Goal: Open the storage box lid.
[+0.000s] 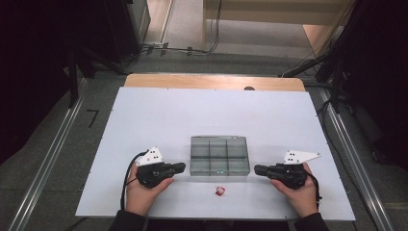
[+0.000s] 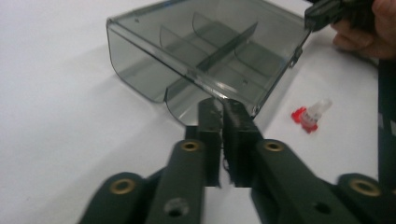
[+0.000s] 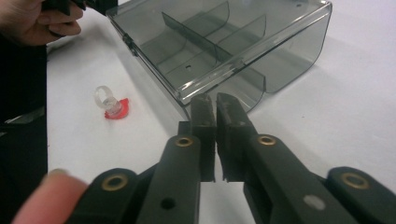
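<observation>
From the high view: lay on a white table (image 1: 144, 120), a smoky transparent compartment box (image 1: 220, 155), six cells in two rows, long axis running left to right, squarely between the left gripper (image 1: 179, 167) and the right gripper (image 1: 258, 169), each pointed inward at a short end of the box and just beside it. Sat in front of the box, toward the person, a small red-and-clear piece (image 1: 221, 191), roughly midway between both hands, perhaps marginally nearer the right. From the left gripper view: jaws of the left gripper (image 2: 222, 109) pressed together on nothing, tips just short of the box (image 2: 205, 51) corner; hard glossy plastic, thin curved dividers, rounded corners; lay off to the right the small piece (image 2: 309, 115), a red flange with a clear ribbed cap. From the right gripper view: right gripper (image 3: 214, 103) likewise closed and empty, tips at the near box (image 3: 219, 46) corner; small piece (image 3: 111, 105) off to the left, well apart from the jaws, clear ring uppermost.
</observation>
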### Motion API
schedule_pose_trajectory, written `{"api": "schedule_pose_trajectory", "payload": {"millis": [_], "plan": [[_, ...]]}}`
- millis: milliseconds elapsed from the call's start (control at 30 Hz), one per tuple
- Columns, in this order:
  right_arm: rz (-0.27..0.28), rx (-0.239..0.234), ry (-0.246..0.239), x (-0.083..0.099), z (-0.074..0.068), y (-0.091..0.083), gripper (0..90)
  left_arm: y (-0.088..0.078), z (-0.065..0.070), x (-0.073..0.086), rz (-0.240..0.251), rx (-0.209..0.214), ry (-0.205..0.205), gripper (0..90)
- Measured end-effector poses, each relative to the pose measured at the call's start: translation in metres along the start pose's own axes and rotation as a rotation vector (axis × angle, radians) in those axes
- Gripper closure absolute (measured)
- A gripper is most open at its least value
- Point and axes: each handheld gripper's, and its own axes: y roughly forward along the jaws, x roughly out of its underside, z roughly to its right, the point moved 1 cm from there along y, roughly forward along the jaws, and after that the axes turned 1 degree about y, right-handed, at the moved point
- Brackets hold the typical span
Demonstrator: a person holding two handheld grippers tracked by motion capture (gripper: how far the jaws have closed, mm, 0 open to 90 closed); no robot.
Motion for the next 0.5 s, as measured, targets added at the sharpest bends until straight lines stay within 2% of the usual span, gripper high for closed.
{"api": "schedule_pose_trajectory", "payload": {"millis": [200,333,367,500], "plan": [[-0.022,0.025,-0.01,-0.001,-0.001,0.006,87.9,0.006,0.004,-0.001,-0.03,0.019,0.016,90.0],[-0.049,0.064,-0.014,0.001,-0.002,0.008,87.9,0.012,0.005,0.0,-0.054,0.025,0.02,90.0],[-0.049,0.062,-0.024,0.001,-0.002,0.009,87.9,0.012,0.005,0.0,-0.06,0.017,0.021,90.0],[-0.05,0.04,-0.035,-0.002,-0.005,0.011,88.0,0.012,0.005,0.0,-0.057,0.027,0.014,90.0]]}}
